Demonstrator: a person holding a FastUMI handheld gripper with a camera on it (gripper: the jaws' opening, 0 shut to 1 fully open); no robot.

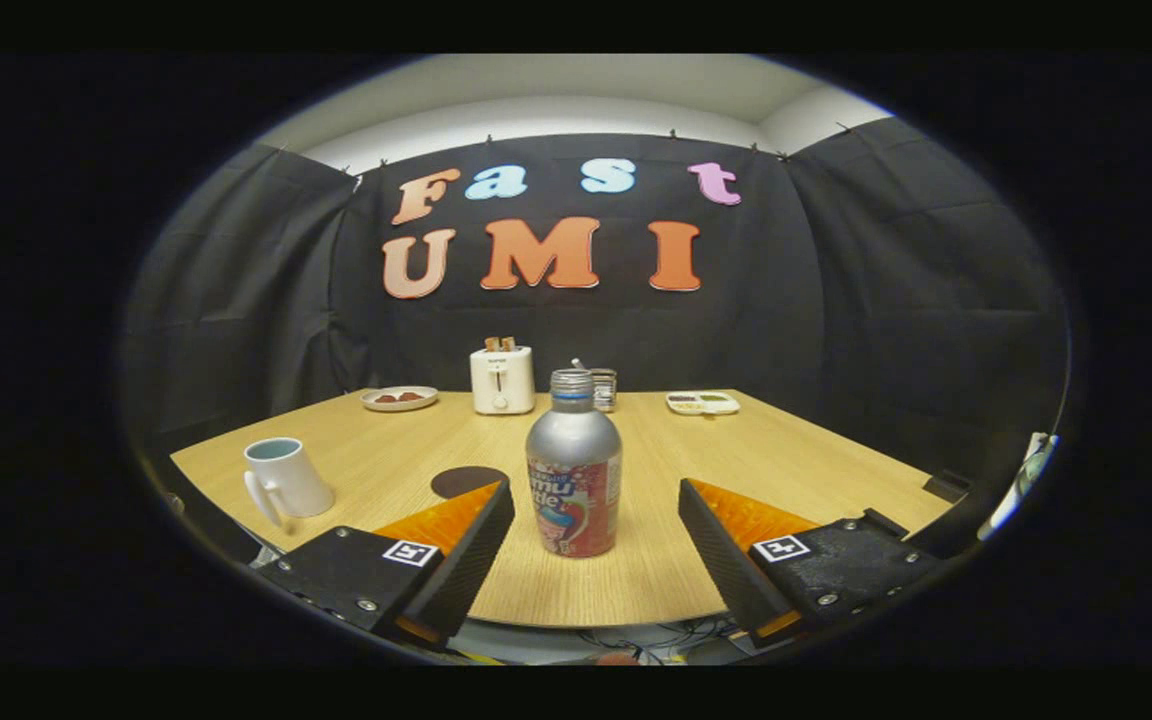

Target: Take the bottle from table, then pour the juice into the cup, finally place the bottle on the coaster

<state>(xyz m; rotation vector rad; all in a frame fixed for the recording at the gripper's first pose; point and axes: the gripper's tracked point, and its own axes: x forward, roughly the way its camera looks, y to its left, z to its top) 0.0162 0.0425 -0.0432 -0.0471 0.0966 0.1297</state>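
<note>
A: Step in hand, by my reading: the take. Bottle [574, 465] stands upright on the table [786, 450], centre of frame, between the two fingers and a touch ahead of their tips. Cap looks off; the neck shows open threads.

B: Gripper [596, 490]?

A: Spread wide, holding nothing. Clear gap on both sides of the bottle. Neither finger touches it.

B: So what makes a good grab?

A: Keep the bottle centred in the gap and push forward until the fingers sit alongside the body. Close on the straight lower section, around the label, not on the rounded shoulder above, where I'd expect the fingers to ride up. Metal wall looks smooth, likely slippery, so a square, even squeeze.

B: Risks?

A: One finger landing first would shove or tip it. With the top open, a tip means spilled juice. Approach level, close slowly.

B: Where does it go after?

A: Cup [286, 478] sits at lower left of frame, handle toward us, well apart from the bottle. Coaster [464, 478], a dark disc, lies just left of the bottle, partly hidden behind the left finger.

B: Other clutter?

A: Toaster [501, 378] and a plate [399, 398] at the far edge, a tray [702, 402] to the right of them. All well beyond the work. A small thing behind the bottle's neck, too hidden to name.
</note>
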